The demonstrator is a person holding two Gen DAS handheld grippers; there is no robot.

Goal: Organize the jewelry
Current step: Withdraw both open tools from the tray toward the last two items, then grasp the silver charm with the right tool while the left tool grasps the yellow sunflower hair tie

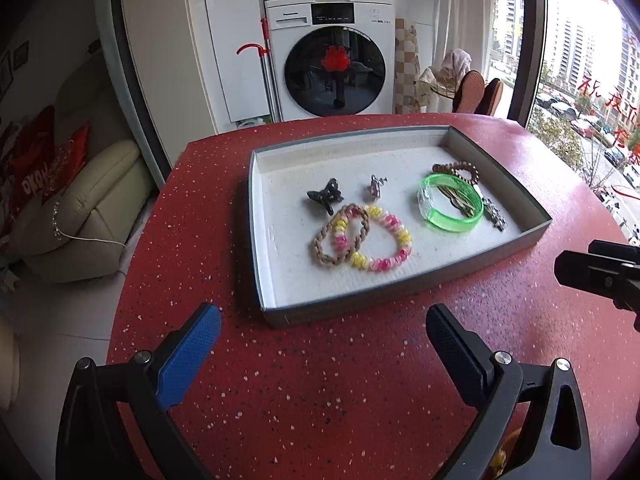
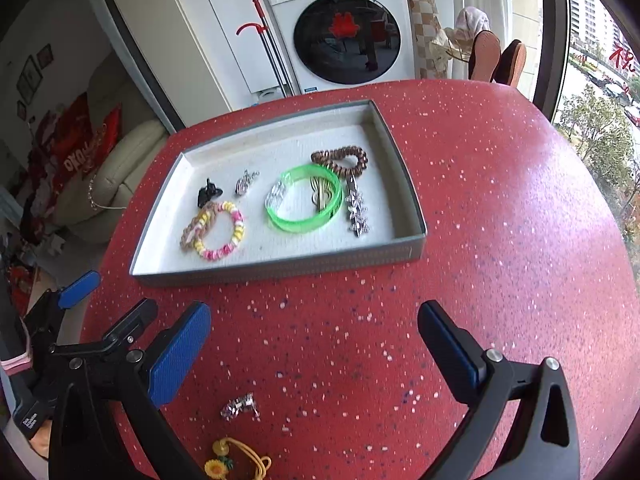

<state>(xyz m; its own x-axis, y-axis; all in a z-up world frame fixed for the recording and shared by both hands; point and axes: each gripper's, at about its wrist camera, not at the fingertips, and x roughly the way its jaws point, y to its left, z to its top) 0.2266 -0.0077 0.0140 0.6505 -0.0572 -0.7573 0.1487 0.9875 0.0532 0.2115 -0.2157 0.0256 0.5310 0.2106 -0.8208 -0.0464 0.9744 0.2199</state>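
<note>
A grey tray [image 1: 264, 216] [image 2: 404, 168] on the red table holds a green bangle [image 1: 450, 202] [image 2: 304, 202], a pink-yellow bead bracelet [image 1: 384, 240] [image 2: 224, 236], a brown braided ring [image 1: 340, 236], a black butterfly clip [image 1: 326, 196] [image 2: 208, 194], a silver clip [image 1: 376, 186] [image 2: 245, 182], a brown bead bracelet [image 1: 460, 170] [image 2: 340, 160] and a silver hairpin [image 1: 494, 214] [image 2: 356, 208]. A silver clip [image 2: 240, 406] and a yellow sunflower tie [image 2: 236, 460] lie on the table between my right gripper's arms. My left gripper [image 1: 324, 336] and right gripper [image 2: 314, 336] are open and empty, in front of the tray.
The round red table [image 1: 320, 400] [image 2: 500, 240] ends at a curved edge on the left. A washing machine [image 1: 328, 52] stands behind, a cream sofa [image 1: 80, 208] at the left, a window at the right. My right gripper shows at the left wrist view's right edge [image 1: 600, 272].
</note>
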